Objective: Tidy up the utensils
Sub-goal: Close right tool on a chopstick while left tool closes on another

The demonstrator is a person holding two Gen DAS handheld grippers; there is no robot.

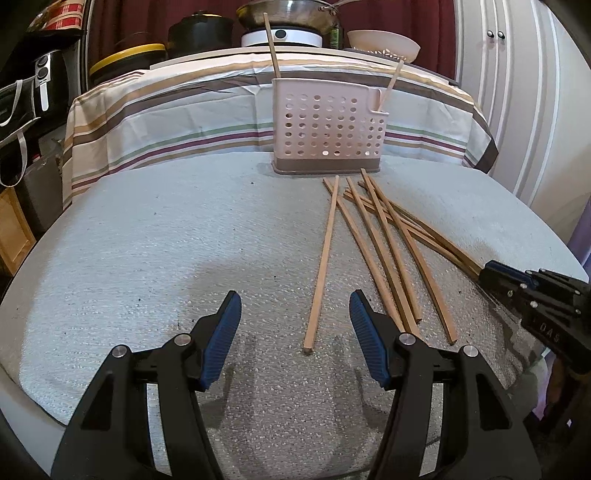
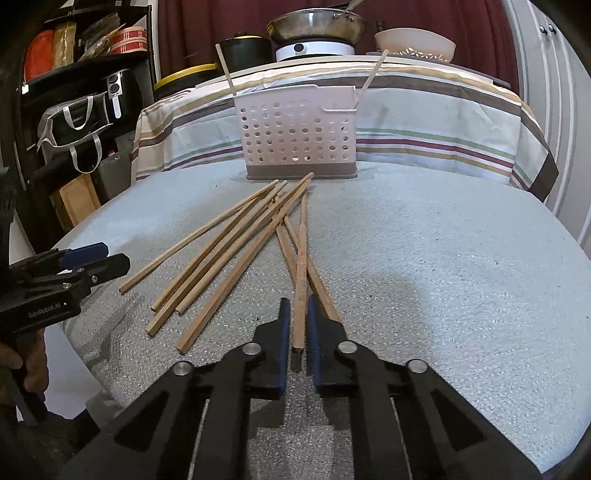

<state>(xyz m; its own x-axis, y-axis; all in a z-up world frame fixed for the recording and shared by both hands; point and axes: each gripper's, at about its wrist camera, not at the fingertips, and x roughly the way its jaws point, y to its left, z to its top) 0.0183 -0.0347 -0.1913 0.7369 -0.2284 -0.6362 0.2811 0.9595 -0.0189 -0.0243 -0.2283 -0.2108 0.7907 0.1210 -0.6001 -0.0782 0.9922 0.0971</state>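
Blue-padded fingers of the right claw (image 2: 295, 321) fill the bottom of the right wrist view, pressed together on the near end of one wooden chopstick (image 2: 301, 273), whose far end points toward the utensil holder (image 2: 297, 136). That holder, a pale perforated plastic box with a darker base, stands upright on the grey textured table (image 2: 443, 277) and serves as the landmark: two chopsticks already stand in it, one leaning out of its left end (image 2: 225, 68) and one out of the small compartment at its right end (image 2: 373, 72). Just in front of the holder lies a loose pile of chopsticks (image 2: 221, 251), fanned and crossing one another, their far tips close to the holder's base. In the left wrist view the left claw (image 1: 295, 306) hovers low over the table in front of the holder, its fingers spread wide apart and holding nothing; the near end of a single chopstick (image 1: 325, 266) lies between and just beyond its fingertips. Behind the holder a striped cloth (image 1: 184, 118) drapes over a raised surface, and beyond that sit a metal pan (image 1: 288, 13) on a white round burner (image 1: 282, 37), a white bowl (image 1: 384, 44) and a black pot (image 1: 199, 33).
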